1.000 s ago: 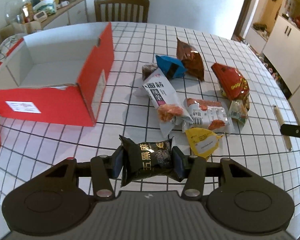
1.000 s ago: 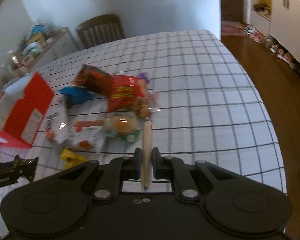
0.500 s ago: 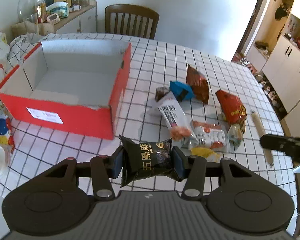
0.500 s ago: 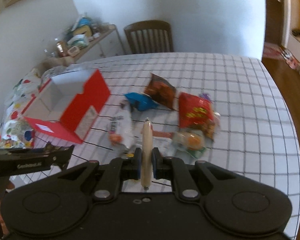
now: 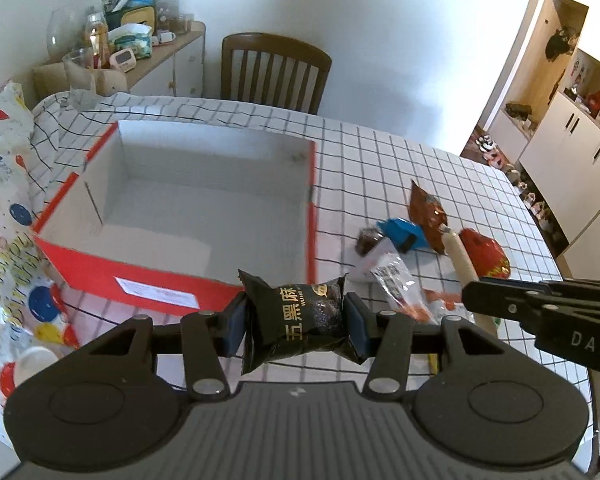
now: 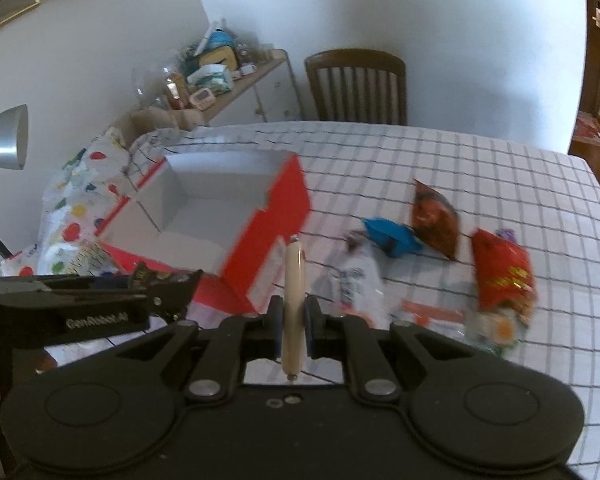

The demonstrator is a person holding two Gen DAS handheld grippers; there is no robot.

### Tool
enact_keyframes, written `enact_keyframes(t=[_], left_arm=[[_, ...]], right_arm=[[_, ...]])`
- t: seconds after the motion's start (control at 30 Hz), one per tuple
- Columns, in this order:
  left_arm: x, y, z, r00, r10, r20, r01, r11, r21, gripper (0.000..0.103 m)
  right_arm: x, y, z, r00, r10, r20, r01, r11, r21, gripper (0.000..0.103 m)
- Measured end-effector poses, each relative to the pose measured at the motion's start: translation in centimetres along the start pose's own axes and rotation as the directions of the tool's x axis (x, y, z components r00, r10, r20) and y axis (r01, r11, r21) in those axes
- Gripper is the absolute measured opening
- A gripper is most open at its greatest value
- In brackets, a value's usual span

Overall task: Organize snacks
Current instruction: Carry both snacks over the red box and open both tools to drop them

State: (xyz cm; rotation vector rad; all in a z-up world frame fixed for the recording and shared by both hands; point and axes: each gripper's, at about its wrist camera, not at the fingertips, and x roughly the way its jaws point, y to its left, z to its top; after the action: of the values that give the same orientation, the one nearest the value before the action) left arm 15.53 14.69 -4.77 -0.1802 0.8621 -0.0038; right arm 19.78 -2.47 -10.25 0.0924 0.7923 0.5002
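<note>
Black foil fills my left gripper (image 5: 296,318): a black sesame snack packet (image 5: 298,314) with gold Chinese lettering sits crosswise between the blue pads (image 5: 236,326), which press on both of its ends, so these jaws are spread about one packet wide and clamped on it. From the left wrist view the packet hangs in the air in front of the near wall of the red cardboard box (image 5: 140,276), whose white inside lies open at 11 o'clock.

My right gripper (image 6: 294,322) is nearly closed — its jaws pinch a thin cream sausage stick (image 6: 293,304) that stands lengthwise between them, its tip pointing to 12 o'clock toward the red box's near corner (image 6: 268,248). In the left view the same stick (image 5: 458,254) juts from the right gripper (image 5: 476,294) at 3 o'clock, above the loose snacks.

Those snacks lie on the checked tablecloth (image 6: 500,184), at 1 to 2 o'clock in the right view: a blue packet (image 6: 394,236), a dark brown pouch (image 6: 436,218) just beside it, a red chip bag (image 6: 502,272), and a clear white-printed wrapper (image 6: 358,278) — blurred here. At 3 o'clock sits a small pale packet (image 6: 496,326) I cannot read.

A wooden chair (image 5: 274,72) stands at 12 o'clock behind the table, and a cluttered sideboard (image 5: 160,56) at 11.
</note>
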Motion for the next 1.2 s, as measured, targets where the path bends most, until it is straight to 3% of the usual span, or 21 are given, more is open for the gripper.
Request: enact_keyframes(t=[0.3, 0.67, 0.87, 1.2], left_arm=[[0.8, 4.6, 3.0, 1.000, 0.021, 0.017, -0.021, 1.000, 0.011, 0.051], [4.6, 9.5, 6.0, 0.998, 0.064, -0.026, -0.064, 0.998, -0.008, 0.052], [7.0, 10.6, 6.4, 0.996, 0.076, -0.038, -0.075, 0.997, 0.023, 0.052], [11.2, 11.7, 6.1, 0.988, 0.080, -0.129, -0.075, 0.996, 0.044, 0.052]], right_arm=[[3.8, 4.9, 3.0, 1.000, 0.011, 0.013, -0.010, 1.000, -0.015, 0.009], [8.8, 8.3, 5.1, 1.000, -0.009, 0.019, 0.010, 1.000, -0.009, 0.009], [11.7, 9.3, 5.3, 0.999, -0.028, -0.019, 0.029, 1.000, 0.013, 0.009], [15.3, 9.8, 5.0, 0.995, -0.069, -0.066, 0.069, 0.998, -0.003, 0.009]])
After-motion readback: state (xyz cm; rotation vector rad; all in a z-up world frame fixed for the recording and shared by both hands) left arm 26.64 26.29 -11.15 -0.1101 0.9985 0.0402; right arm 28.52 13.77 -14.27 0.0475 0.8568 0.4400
